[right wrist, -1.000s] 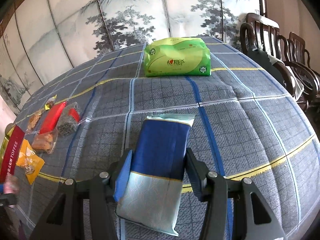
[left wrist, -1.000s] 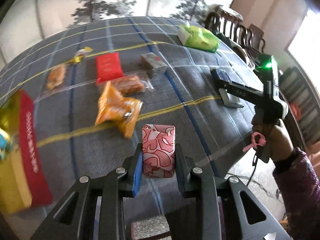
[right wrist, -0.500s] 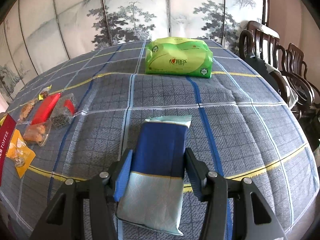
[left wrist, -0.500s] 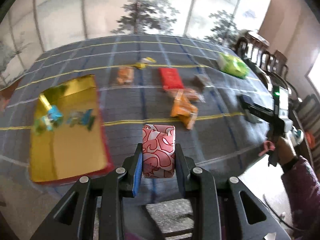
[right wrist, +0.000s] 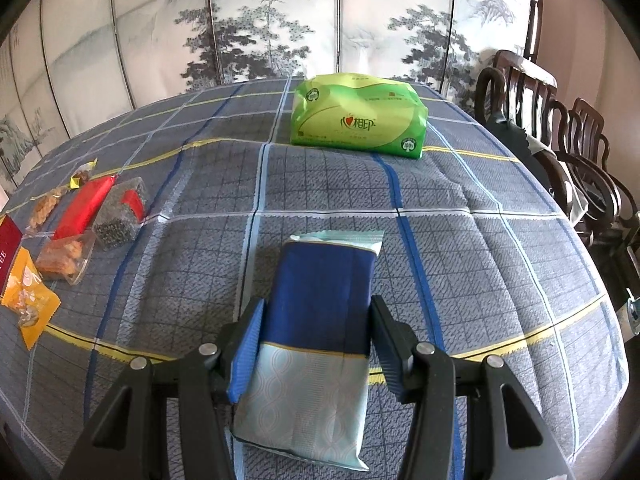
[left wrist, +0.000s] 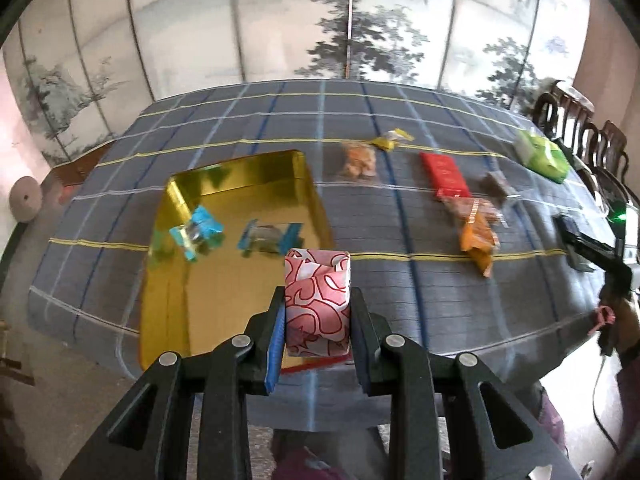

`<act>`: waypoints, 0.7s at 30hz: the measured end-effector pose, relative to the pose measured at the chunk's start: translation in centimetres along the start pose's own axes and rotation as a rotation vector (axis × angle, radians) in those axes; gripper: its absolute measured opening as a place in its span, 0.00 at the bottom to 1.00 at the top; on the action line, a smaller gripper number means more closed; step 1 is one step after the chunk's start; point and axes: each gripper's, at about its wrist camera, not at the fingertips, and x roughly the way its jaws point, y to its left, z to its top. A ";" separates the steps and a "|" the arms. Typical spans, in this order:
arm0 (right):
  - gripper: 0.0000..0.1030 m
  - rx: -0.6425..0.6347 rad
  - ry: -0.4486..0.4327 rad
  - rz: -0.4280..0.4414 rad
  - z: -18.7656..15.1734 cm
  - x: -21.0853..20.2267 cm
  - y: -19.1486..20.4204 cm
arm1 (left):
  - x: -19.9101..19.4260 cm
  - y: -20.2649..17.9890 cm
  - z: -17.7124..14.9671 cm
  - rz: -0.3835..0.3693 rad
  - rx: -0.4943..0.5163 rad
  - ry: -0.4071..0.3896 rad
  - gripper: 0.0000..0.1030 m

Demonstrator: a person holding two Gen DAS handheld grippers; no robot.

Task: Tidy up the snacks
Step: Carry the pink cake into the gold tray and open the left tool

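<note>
My left gripper point(left wrist: 318, 312) is shut on a pink heart-patterned box point(left wrist: 317, 304) and holds it in the air near the front right corner of the gold tray point(left wrist: 224, 288). Two blue-wrapped candies point(left wrist: 196, 232) lie in the tray. My right gripper point(right wrist: 316, 332) is shut on a blue and pale blue packet point(right wrist: 316, 320) just above the tablecloth, and it also shows at the right edge of the left wrist view point(left wrist: 576, 240).
Loose snacks lie on the plaid tablecloth: an orange packet point(left wrist: 478, 240), a red bar point(left wrist: 444, 172), clear packs point(left wrist: 358, 160), a dark pack point(right wrist: 120, 220). A green tissue pack point(right wrist: 358, 120) sits at the far side. Wooden chairs point(right wrist: 560, 128) stand on the right.
My left gripper has swung left with the pink box, from over the orange packet to the tray's front right corner. The right gripper has crept slightly forward with its packet.
</note>
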 end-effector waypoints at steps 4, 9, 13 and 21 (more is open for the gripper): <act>0.51 0.001 0.002 0.000 0.1 0.0 -0.1 | 1.0 1.3 -0.2 0.040 -0.007 0.005 0.25; 0.51 0.008 0.005 -0.007 0.2 0.1 0.0 | 2.4 3.2 -0.2 0.083 -0.023 0.017 0.25; 0.51 0.023 0.015 -0.004 0.2 0.0 -0.1 | 3.8 4.5 -0.1 0.103 -0.038 0.042 0.25; 0.51 0.046 0.026 0.021 -0.1 -1.0 -0.4 | 5.9 5.8 0.1 0.128 -0.041 0.071 0.25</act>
